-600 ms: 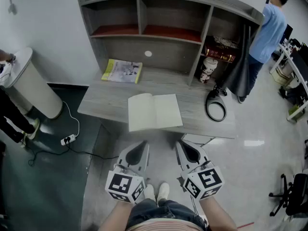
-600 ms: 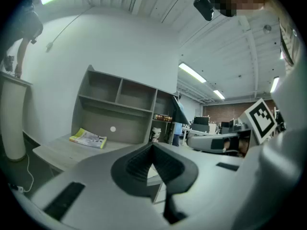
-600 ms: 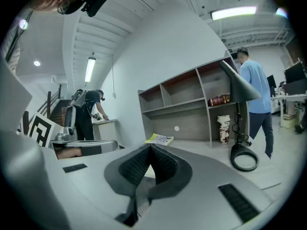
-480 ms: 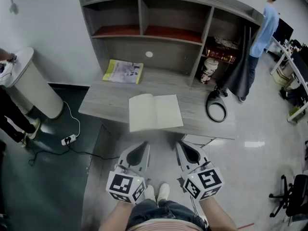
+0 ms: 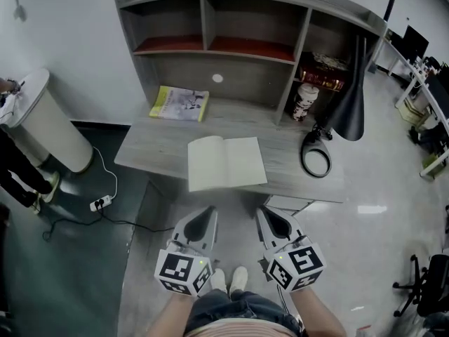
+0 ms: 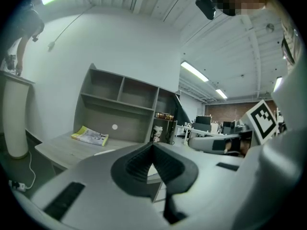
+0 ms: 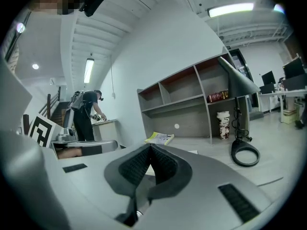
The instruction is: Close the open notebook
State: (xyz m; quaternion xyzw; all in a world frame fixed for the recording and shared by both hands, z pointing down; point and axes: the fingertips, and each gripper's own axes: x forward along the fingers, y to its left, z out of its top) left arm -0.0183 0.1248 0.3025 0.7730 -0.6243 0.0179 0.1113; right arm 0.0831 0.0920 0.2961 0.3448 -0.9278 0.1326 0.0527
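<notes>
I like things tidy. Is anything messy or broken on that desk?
Nothing looks spilled or broken. The notebook just lies open near the front of the desk, and the yellow booklet sits a bit crooked at the back.

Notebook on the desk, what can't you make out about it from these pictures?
Head view: the notebook is too small to tell whether its pages carry writing.
Left gripper view: the shut left claw hides nearly all of it.
Right gripper view: the shut right claw hides most of it too.
</notes>
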